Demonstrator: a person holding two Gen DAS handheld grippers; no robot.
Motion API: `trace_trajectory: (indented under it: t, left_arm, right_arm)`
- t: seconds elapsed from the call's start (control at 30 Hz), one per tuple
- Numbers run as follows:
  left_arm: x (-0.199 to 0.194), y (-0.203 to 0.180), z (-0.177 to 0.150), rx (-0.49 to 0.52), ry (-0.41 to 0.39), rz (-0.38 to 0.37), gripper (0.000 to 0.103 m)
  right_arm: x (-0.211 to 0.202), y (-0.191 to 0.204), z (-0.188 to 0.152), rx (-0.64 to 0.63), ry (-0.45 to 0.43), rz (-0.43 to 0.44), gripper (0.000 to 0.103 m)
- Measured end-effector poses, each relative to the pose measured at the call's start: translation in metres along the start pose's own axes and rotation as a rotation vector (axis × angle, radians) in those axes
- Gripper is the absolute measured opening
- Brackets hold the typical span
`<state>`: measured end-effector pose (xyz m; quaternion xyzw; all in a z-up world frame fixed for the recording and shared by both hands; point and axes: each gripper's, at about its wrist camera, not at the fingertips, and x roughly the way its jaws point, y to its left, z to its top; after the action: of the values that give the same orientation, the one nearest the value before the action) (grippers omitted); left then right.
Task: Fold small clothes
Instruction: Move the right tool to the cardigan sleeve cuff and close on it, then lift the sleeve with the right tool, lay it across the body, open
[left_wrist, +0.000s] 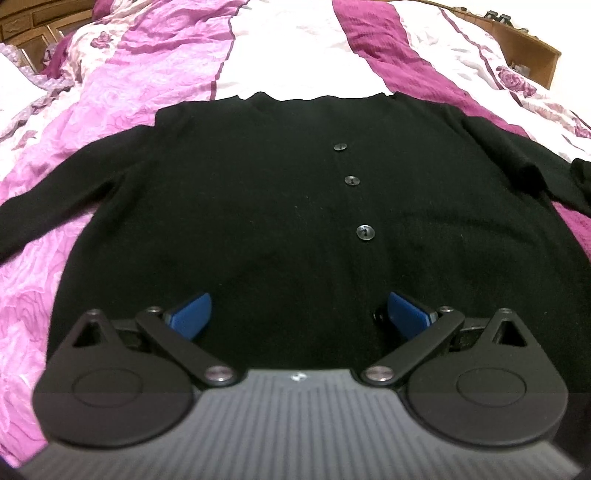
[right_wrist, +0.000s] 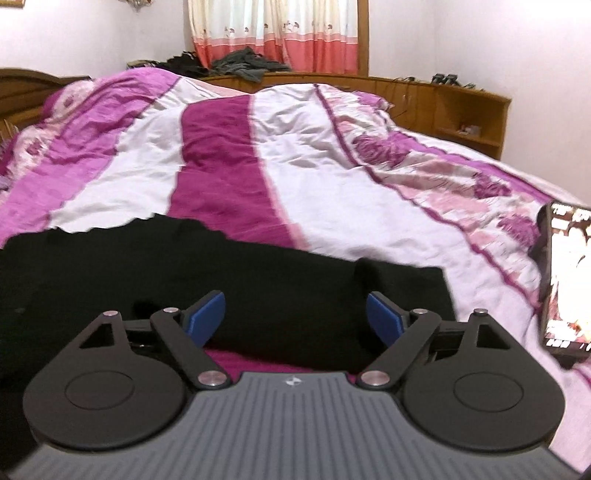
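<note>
I saw the black cardigan (left_wrist: 280, 206) spread flat on the bed's pink striped quilt (right_wrist: 295, 155), below curtains (right_wrist: 273, 33). My left gripper (left_wrist: 300, 314) and right gripper (right_wrist: 295, 317) hovered above it, jaws apart.

Pale walls (right_wrist: 92, 33), curtained window (right_wrist: 273, 33), wooden headboard shelf (right_wrist: 469, 107), striped pink bedspread (right_wrist: 295, 155)

Black hand-held gripper (left_wrist: 299, 314); blue pads (left_wrist: 192, 314); seemingly ribbed grey body.
</note>
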<state>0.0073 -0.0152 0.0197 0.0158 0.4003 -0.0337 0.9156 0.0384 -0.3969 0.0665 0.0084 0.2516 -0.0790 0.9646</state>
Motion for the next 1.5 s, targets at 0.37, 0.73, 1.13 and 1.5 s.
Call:
trace_trajectory:
  t: [0.37, 0.73, 1.13, 1.5]
  left_arm:
    - [0.004, -0.004, -0.002, 0.021, 0.002, 0.011, 0.103]
    - [0.006, -0.006, -0.003, 0.037, -0.009, 0.011, 0.103]
    - [0.005, -0.008, -0.003, 0.042, -0.009, 0.013, 0.103]
    - [0.000, -0.004, 0.002, 0.033, 0.004, -0.010, 0.103]
  right_arm:
    - [0.044, -0.020, -0.006, 0.002, 0.065, -0.089, 0.079]
    - [0.065, -0.032, -0.015, 0.002, 0.107, -0.138, 0.058]
    - [0.064, -0.029, -0.014, -0.034, 0.095, -0.177, 0.031]
    - [0.032, -0.023, 0.010, 0.013, 0.022, -0.120, 0.012]
